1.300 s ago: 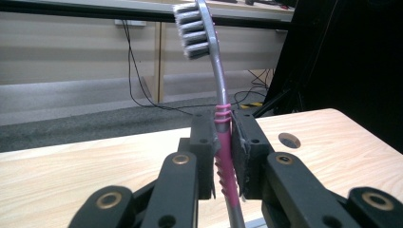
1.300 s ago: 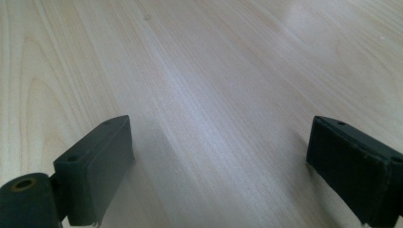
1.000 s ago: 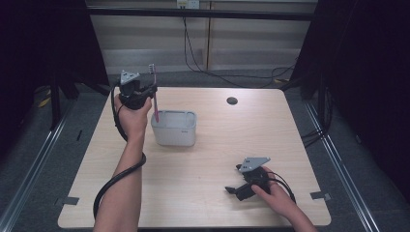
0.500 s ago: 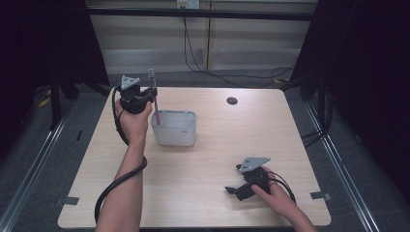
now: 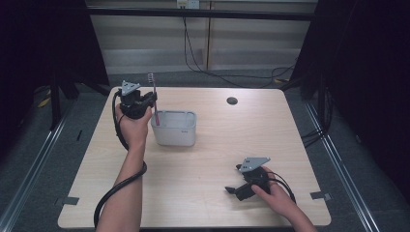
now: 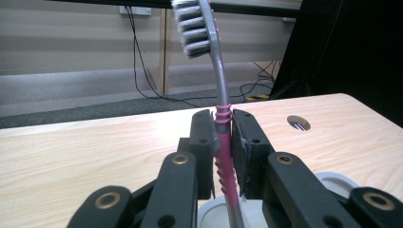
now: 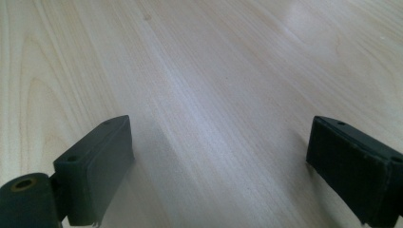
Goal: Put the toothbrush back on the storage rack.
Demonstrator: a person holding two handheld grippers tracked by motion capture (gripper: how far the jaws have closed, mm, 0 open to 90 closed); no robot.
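My pale wood counter [image 5: 208, 154] carries a grey tub [image 5: 174, 128] toward the far left — a dark round hole [image 5: 232, 100] sits beyond the tub, to its right.

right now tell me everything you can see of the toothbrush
The toothbrush stands nearly upright, bristle head on top. Its neck is grey and looks like plastic; the handle is pink with raised ribs. The bristles look grey and white. The left gripper is shut on the ribbed part, one jaw on each side. Its lower end reaches down toward the grey tub at the tub's left end; whether it touches the tub is unclear.
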